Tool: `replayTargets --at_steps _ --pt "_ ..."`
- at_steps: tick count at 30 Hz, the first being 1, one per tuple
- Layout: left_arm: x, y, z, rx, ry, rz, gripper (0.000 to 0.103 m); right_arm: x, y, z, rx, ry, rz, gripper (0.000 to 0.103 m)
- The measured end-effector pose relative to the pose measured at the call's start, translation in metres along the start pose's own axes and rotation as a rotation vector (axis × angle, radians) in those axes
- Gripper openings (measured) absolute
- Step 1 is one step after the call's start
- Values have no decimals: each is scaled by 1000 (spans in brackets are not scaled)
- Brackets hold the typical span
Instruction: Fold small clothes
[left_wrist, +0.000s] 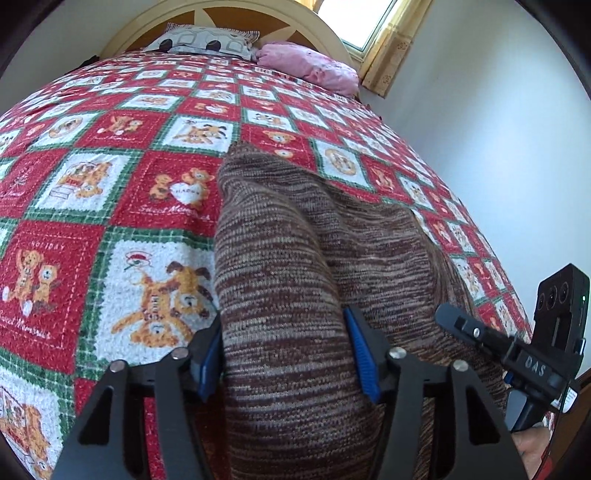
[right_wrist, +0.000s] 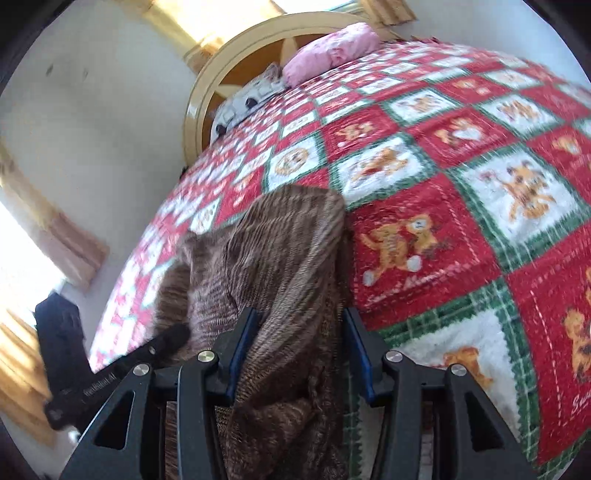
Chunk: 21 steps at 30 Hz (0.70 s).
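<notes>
A brown striped knit garment (left_wrist: 295, 266) lies on the red, white and green bear-print bedspread (left_wrist: 110, 166). My left gripper (left_wrist: 284, 354) stands wide, its blue pads on either side of the garment's near fold, with the knit bulging between them. The right gripper (left_wrist: 491, 336) shows at the right of the left wrist view, at the garment's right edge. In the right wrist view my right gripper (right_wrist: 299, 347) also straddles a bunched fold of the garment (right_wrist: 280, 251), pads apart. The left gripper (right_wrist: 110, 373) shows at lower left, its tip at the cloth.
A patterned pillow (left_wrist: 207, 40) and a pink pillow (left_wrist: 310, 62) lie at the rounded cream headboard (left_wrist: 258, 11). A window (left_wrist: 354, 18) with yellow curtains is behind. A white wall (left_wrist: 498, 129) runs along the bed's right side.
</notes>
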<state>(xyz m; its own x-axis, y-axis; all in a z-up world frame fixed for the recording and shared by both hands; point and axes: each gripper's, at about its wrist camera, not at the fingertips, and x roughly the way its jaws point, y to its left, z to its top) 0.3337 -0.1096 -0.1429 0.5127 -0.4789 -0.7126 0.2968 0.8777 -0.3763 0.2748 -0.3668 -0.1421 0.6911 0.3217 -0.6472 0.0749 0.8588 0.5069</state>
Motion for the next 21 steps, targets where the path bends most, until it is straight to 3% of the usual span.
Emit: replayTargets --at_steps 1,3,5,7,13,16,21 --pt "-1 2 -1 -8 -5 -3 55 2 3 0 -23 11 20 50" --pt "-4 5 -2 -21 -13 -10 49 5 7 -2 -54 33 65 37" --pt "-4 5 -2 -27 -14 -16 48 7 10 -3 -69 41 69 34" --pt "-5 5 -2 -26 -14 -10 46 8 11 -3 -76 38 60 32" --pt "-17 -17 0 31 -22 72 25 3 23 -4 -112 13 -12 25" --pt "-33 -26 1 68 -45 97 25 -8 40 -7 -148 -23 -65 22" --pt "-58 -31 -7 108 -58 136 24 -34 72 -19 -192 -82 -68 21"
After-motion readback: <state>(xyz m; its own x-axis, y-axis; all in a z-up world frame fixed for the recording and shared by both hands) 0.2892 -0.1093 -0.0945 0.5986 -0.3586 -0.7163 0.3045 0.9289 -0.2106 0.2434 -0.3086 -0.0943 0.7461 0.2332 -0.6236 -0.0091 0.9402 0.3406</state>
